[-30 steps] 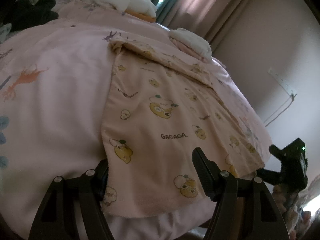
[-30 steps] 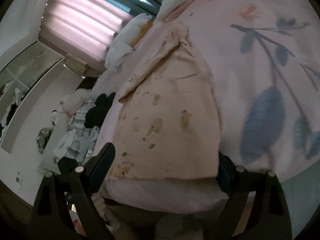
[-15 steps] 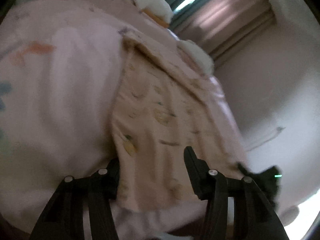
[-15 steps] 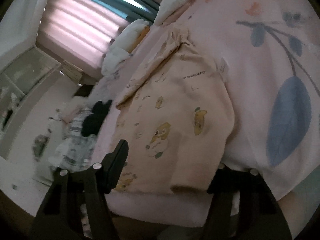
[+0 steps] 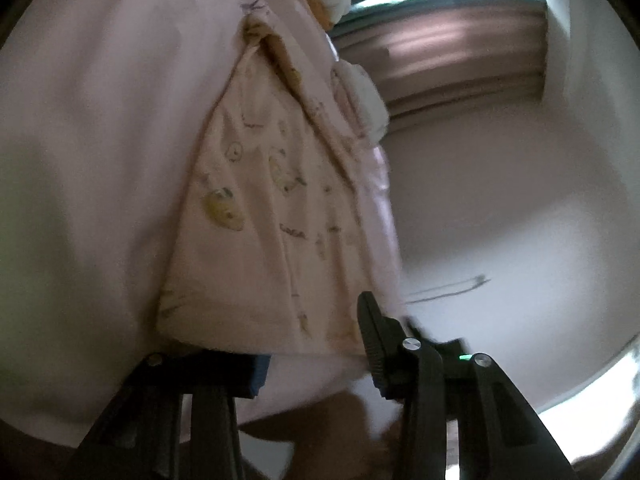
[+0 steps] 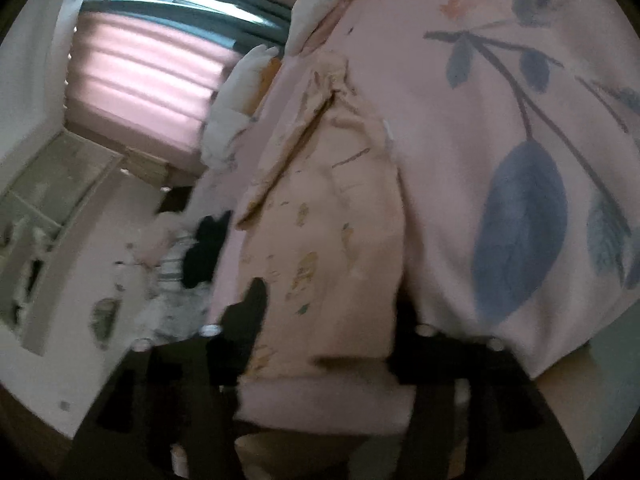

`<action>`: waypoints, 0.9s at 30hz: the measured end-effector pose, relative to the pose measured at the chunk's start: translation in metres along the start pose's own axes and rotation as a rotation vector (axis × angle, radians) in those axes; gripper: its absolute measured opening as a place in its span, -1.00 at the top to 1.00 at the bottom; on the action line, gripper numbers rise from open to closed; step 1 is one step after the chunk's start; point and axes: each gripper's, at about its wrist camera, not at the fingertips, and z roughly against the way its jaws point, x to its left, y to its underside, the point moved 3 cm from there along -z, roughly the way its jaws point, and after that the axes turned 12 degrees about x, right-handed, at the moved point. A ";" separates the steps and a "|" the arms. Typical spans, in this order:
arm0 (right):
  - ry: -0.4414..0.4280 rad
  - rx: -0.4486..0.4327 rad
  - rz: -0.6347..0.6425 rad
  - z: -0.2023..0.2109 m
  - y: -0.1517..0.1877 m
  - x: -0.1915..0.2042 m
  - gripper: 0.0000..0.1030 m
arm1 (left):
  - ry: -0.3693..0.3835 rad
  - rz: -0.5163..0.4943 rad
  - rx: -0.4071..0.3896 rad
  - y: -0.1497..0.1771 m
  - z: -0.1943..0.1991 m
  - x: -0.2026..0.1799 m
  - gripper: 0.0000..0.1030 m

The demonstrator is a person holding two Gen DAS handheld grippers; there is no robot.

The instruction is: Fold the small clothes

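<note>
The peach cartoon-print cotton garment on the pink bedspread hides each gripper's outer finger, left gripper and right gripper both spread wide astride its near hem, blurred, gripping nothing visible.

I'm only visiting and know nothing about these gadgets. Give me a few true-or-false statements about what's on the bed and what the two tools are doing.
1. The peach garment has cartoon prints. True.
2. It hangs on a clothesline. False: it lies on the pink bedspread.
3. The left tool is wide open at the garment's near hem. True.
4. The bedspread shows blue leaves. True.
5. The right tool points at the ceiling. False: it faces the garment, fingers on either side of the hem.
</note>
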 end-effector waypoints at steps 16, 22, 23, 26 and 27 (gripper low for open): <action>0.120 -0.029 0.105 -0.035 0.018 0.035 -0.12 | -0.205 -0.082 -0.087 -0.013 -0.033 -0.019 0.44; 0.157 -0.125 0.039 -0.010 0.004 0.011 0.30 | -0.206 -0.027 -0.100 -0.011 -0.021 -0.002 0.86; 0.191 -0.143 0.048 -0.009 0.004 0.010 0.53 | -0.212 -0.029 -0.104 -0.010 -0.021 -0.002 0.87; 0.365 -0.166 0.095 -0.015 0.005 0.006 1.00 | -0.274 -0.051 -0.137 -0.006 -0.023 -0.005 0.90; 0.378 -0.174 0.105 -0.016 0.005 0.008 1.00 | -0.287 -0.054 -0.145 -0.005 -0.024 -0.006 0.90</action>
